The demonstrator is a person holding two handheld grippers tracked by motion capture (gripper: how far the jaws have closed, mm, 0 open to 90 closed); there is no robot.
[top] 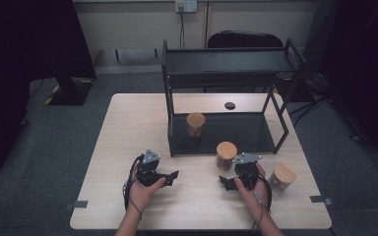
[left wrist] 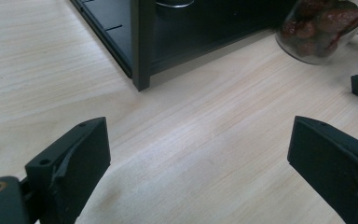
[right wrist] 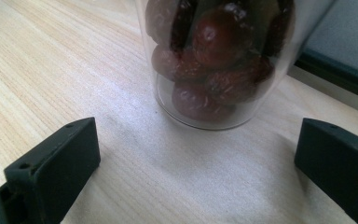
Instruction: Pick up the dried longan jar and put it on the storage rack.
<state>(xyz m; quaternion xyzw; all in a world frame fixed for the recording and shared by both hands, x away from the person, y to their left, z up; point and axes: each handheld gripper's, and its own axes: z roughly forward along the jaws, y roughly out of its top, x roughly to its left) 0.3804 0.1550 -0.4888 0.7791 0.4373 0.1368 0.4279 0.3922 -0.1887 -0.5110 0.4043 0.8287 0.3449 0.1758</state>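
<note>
The approach step is judged in hand: the right gripper (right wrist: 196,154), fingers wide apart, is aimed at the jar (right wrist: 214,60) at twelve o'clock. Next, advancing and closing are called for. The left gripper (left wrist: 198,158) is held unclosed, empty.

A: Where do the jars stand?
B: One jar (top: 196,124) is on the rack's (top: 226,66) bottom shelf, at its left. A second jar (top: 226,155) stands on the surface (top: 128,123) just before the rack. The third jar (top: 282,176) is right of it, nearer the surface's edge.
A: And the hands?
B: The right gripper (top: 229,182) is just before the second jar, the left gripper (top: 173,175) well to its left.
</note>
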